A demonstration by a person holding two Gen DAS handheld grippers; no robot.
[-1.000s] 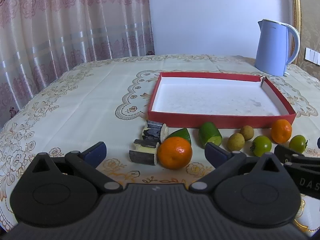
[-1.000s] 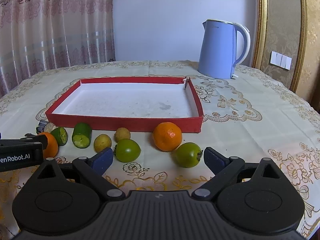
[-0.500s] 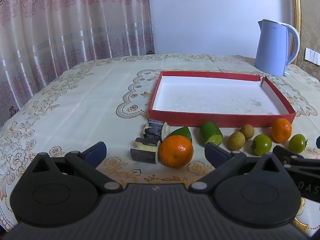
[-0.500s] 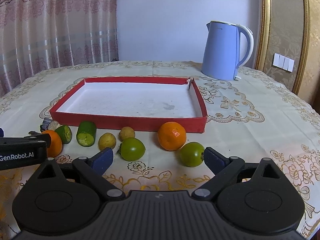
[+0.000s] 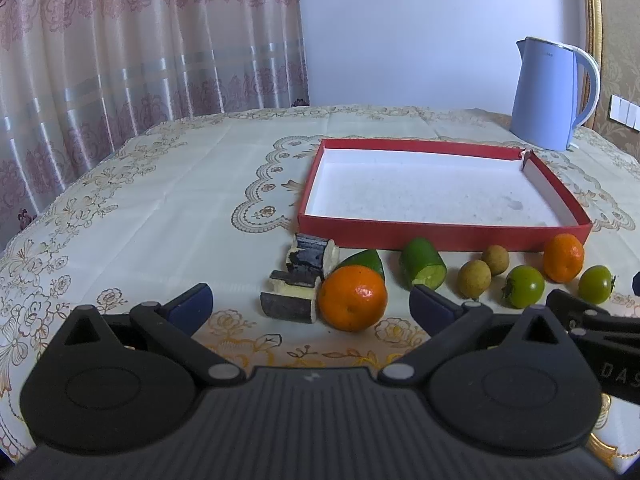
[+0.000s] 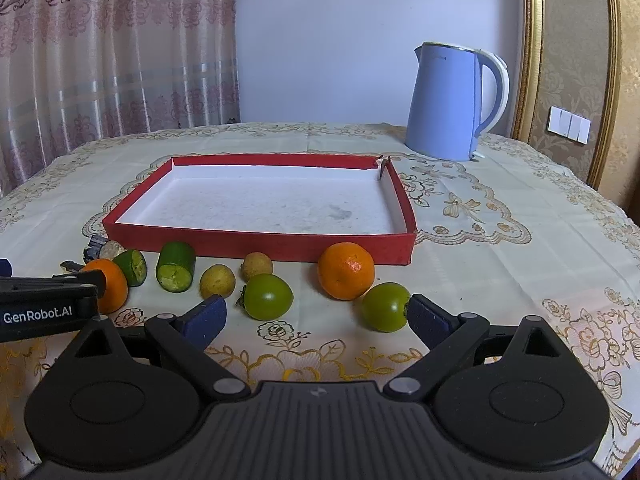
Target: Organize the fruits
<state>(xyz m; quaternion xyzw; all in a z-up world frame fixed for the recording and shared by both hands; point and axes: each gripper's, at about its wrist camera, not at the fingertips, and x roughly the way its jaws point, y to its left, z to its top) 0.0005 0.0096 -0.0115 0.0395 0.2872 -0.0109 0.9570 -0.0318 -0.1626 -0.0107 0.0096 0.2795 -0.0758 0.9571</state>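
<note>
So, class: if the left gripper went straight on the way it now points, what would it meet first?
Most likely the near orange, lying just ahead between the open fingers of the left gripper, slightly right of centre. The dark cut pieces beside it are about as near; depth is unclear.

Each claw is built the same: the left claw (image 5: 310, 304) and the right claw (image 6: 316, 318) have a matt black ribbed body just behind the fingers, flanked on either side by a rounded black housing with a raised disc on top and a small triangular cut-out. From each housing a black link arm runs inward to a silver pivot screw and forward to a dark blue finger pad (image 5: 191, 304). Seen from the right claw's camera, the side of the left claw carries white lettering reading "GenRobot.AI" (image 6: 38, 315), and from the left claw's camera the right claw's side shows pale letters "DAS".
</note>
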